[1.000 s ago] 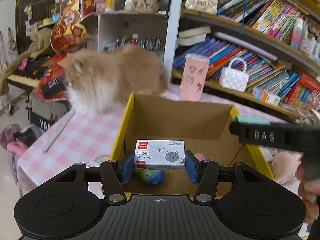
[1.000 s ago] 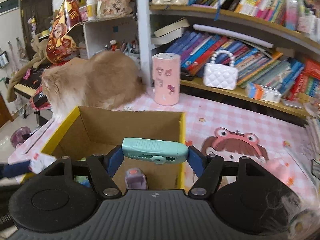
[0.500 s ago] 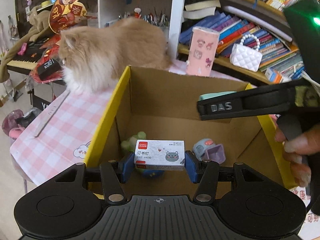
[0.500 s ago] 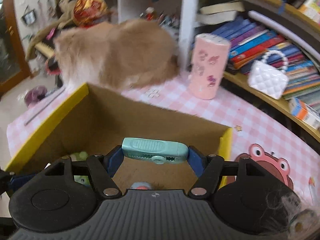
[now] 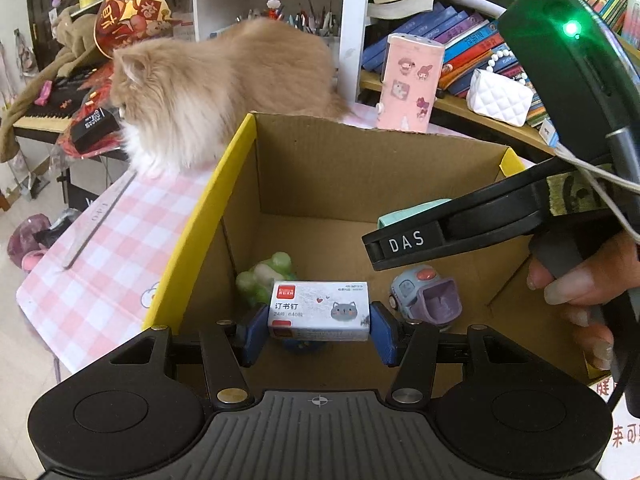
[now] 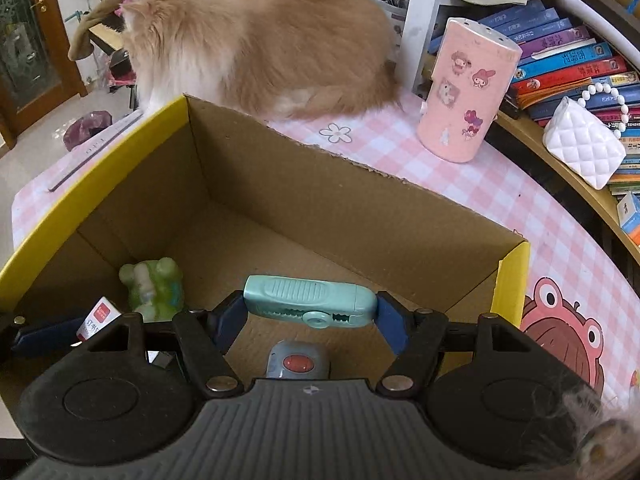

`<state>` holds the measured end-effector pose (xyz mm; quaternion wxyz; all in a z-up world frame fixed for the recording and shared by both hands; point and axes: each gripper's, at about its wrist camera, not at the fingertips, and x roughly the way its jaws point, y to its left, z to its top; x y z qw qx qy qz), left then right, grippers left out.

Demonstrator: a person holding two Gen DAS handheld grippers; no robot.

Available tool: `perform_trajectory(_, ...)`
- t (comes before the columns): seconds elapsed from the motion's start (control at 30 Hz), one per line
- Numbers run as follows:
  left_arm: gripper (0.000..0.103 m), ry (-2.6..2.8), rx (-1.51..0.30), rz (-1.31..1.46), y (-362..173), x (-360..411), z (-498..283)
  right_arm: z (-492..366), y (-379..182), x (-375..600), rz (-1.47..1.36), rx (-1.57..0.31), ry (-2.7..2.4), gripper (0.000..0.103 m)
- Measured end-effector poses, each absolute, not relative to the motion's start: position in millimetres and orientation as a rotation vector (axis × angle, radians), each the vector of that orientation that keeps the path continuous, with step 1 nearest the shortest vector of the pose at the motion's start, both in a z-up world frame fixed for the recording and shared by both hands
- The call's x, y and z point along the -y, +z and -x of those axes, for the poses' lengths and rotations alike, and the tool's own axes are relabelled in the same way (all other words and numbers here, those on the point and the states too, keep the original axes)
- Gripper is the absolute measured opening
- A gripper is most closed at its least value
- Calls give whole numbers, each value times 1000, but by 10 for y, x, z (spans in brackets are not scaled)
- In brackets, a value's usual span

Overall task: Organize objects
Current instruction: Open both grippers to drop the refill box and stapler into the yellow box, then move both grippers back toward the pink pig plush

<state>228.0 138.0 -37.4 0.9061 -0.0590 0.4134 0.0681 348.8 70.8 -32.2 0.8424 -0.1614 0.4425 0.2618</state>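
An open cardboard box with yellow edges stands on the pink checked table. My left gripper is shut on a white staples box with a grey cat face, held inside the cardboard box above its floor. My right gripper is shut on a teal utility knife, also held over the cardboard box; its finger crosses the left wrist view. In the box lie a green toy and a small grey-purple toy car.
A fluffy orange cat sits on the table right behind the box. A pink cylindrical holder stands behind the box at right. A ruler lies left. Bookshelves with a white purse line the right.
Both grippers have moved forward and down over the box, each still holding its object. The box interior and the toys inside now show more fully.
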Motion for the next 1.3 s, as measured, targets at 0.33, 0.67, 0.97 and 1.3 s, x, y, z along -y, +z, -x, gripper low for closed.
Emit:
perform_trajectory(0.33,70,107,-804,143,-238,-1406,-2198,-3442,-189,-660,289,-892,535,72)
perform_trajectory(0.67,74,138,-678,132,105,-1535,-1865,-3042,304,-386,140,-761,471,72)
perform_trajectory(0.97,79,186,-603,150,327,-1778,-1402,-2385,582,-159,45,-668,406,72)
perform_trajectory(1.3,85,228,-598,120,327,-1907,-788,-1413,578,-102,67,-528,310,72)
